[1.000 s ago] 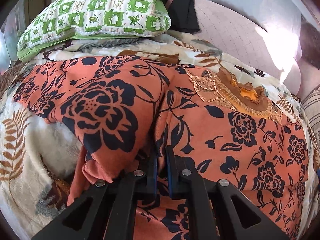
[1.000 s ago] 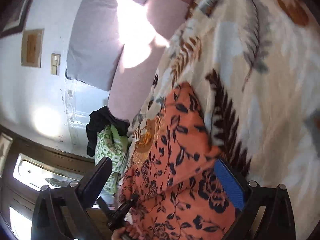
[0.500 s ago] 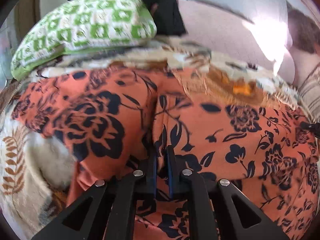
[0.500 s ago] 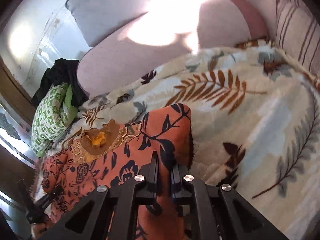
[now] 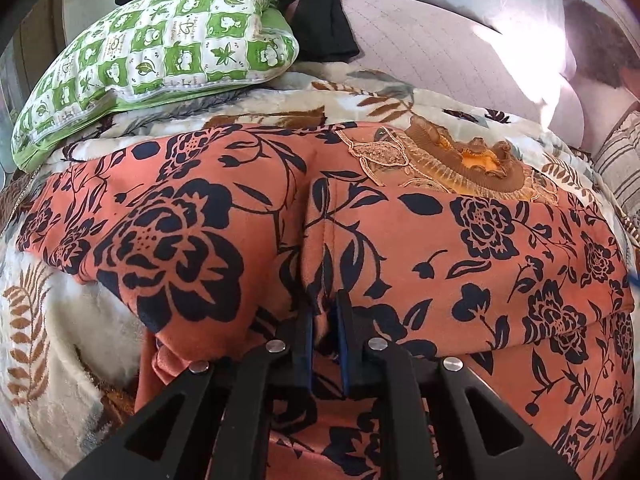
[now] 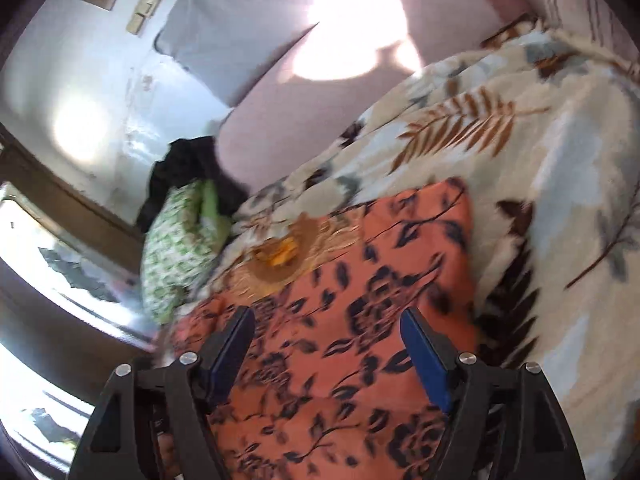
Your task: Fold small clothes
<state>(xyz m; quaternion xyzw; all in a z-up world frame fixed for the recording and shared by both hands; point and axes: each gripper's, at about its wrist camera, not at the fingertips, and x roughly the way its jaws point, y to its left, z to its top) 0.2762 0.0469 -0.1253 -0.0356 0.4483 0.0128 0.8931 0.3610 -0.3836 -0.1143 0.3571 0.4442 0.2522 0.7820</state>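
An orange garment with dark blue flowers [image 5: 440, 248] lies folded over on a cream leaf-print blanket [image 5: 48, 340]; its embroidered brown neckline [image 5: 460, 160] faces the far side. My left gripper [image 5: 325, 320] is shut on a pinched ridge of the orange garment near its middle. In the right wrist view the garment [image 6: 360, 320] lies below my right gripper [image 6: 328, 328], which is open and empty, its blue pads apart above the cloth.
A green and white checked pillow [image 5: 160, 56] lies at the far left with a black cloth [image 5: 316, 12] behind it. A pink sheet [image 5: 440, 52] and a striped cushion [image 5: 620, 164] lie at the far right. A wall and window [image 6: 48, 280] stand left of the bed.
My right gripper has let go of the garment's edge and opened, pulling back above the cloth. My left gripper stays shut on the fold and has barely moved.
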